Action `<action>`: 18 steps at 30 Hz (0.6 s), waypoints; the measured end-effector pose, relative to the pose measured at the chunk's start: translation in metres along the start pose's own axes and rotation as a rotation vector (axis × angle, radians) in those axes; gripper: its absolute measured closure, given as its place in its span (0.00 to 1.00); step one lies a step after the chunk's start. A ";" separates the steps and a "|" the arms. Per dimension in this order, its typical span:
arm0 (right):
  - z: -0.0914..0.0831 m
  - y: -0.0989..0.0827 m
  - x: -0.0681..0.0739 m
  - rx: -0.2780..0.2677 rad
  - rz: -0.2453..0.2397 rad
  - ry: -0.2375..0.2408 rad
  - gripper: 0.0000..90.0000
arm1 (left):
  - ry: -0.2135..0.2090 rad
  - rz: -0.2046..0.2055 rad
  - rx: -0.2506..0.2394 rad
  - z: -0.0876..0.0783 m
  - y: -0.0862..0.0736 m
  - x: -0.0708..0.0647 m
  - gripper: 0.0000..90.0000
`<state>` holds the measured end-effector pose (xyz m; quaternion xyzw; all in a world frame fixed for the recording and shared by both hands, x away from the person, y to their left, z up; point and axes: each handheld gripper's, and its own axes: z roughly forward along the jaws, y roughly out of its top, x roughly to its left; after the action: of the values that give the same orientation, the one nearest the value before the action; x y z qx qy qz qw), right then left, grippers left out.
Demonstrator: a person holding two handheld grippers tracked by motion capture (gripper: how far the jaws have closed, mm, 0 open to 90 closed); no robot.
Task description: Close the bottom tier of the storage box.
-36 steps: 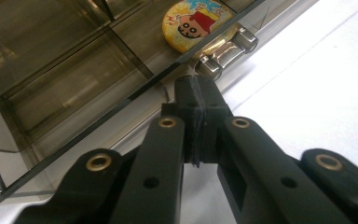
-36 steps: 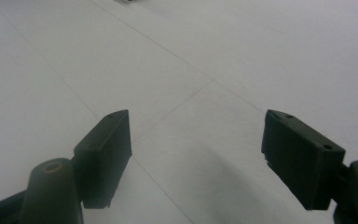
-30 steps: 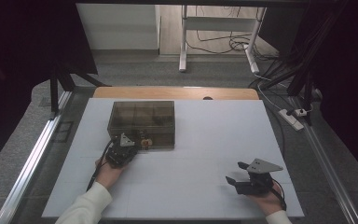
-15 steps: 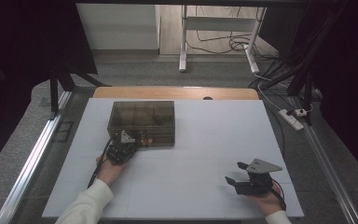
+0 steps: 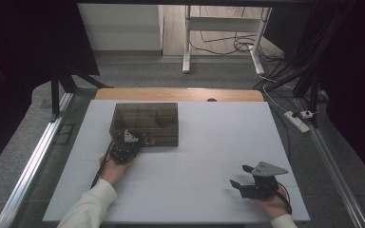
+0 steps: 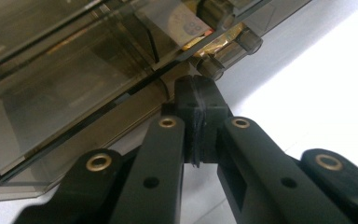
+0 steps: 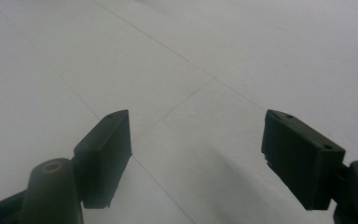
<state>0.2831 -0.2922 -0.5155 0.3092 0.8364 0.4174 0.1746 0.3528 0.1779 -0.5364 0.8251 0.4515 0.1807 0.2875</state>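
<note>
Left tool [image 5: 132, 137] against smoky box [image 5: 145, 122]

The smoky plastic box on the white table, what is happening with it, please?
A person works at the white table with a gripper in each hand. The left gripper has its jaws shut, with nothing between them, and its tip is at the front lower edge of the smoky transparent box, close to a small latch or hinge. Whether it touches is hard to tell. The right gripper is open and empty, low over bare table, far from the box.
</note>
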 end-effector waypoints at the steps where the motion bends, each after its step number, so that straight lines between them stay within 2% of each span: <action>1: 0.000 0.000 0.000 0.002 0.002 0.000 0.27 | -0.001 0.003 0.002 0.000 0.000 0.000 0.98; 7: -0.001 0.000 -0.002 -0.002 0.004 0.003 0.27 | 0.004 0.007 0.005 -0.001 0.000 -0.001 0.98; 18: -0.003 -0.001 -0.002 -0.008 0.006 0.001 0.27 | -0.019 0.009 -0.008 -0.008 -0.001 -0.002 0.98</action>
<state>0.2829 -0.2959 -0.5152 0.3110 0.8339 0.4214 0.1740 0.3467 0.1796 -0.5310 0.8278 0.4442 0.1757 0.2942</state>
